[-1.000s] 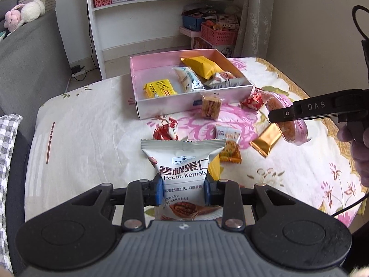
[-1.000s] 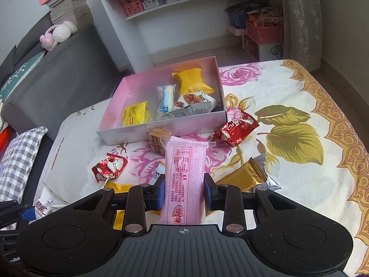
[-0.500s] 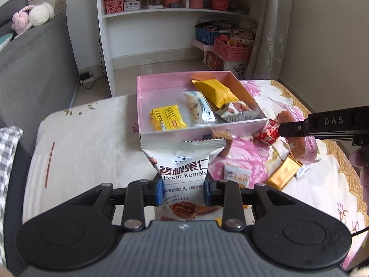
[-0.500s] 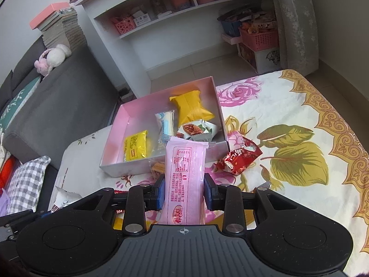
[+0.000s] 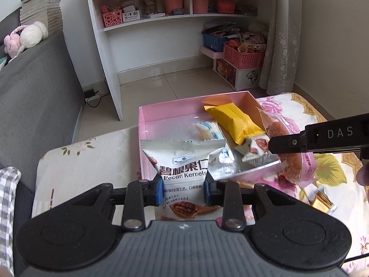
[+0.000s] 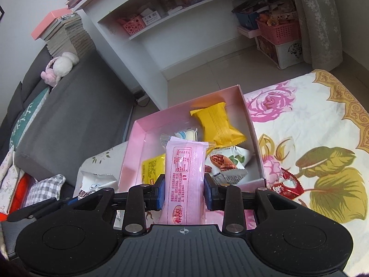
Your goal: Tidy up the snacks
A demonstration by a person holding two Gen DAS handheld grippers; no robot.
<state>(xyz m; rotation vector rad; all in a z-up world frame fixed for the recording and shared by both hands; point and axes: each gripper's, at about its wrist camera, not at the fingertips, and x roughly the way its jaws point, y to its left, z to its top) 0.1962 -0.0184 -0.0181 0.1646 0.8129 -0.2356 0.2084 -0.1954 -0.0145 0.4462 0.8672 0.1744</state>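
Observation:
My left gripper (image 5: 182,190) is shut on a white pecan kernels packet (image 5: 183,161) and holds it over the near left part of the pink box (image 5: 161,113). My right gripper (image 6: 184,195) is shut on a pink snack packet (image 6: 185,173) above the box's (image 6: 138,136) near edge; it shows from the side in the left wrist view (image 5: 289,147). In the box lie a yellow packet (image 6: 218,124), a small yellow packet (image 6: 153,167), a white-blue packet (image 6: 184,136) and a nut packet (image 6: 224,161).
The box sits on a table with a floral cloth (image 6: 322,120). A red packet (image 6: 286,185) and a gold packet (image 5: 321,199) lie loose beside the box. A grey sofa (image 5: 34,97) stands left, a white shelf (image 5: 161,23) behind.
Both grippers have moved forward and up toward the box with their packets. The loose snacks on the cloth have slipped below and behind them.

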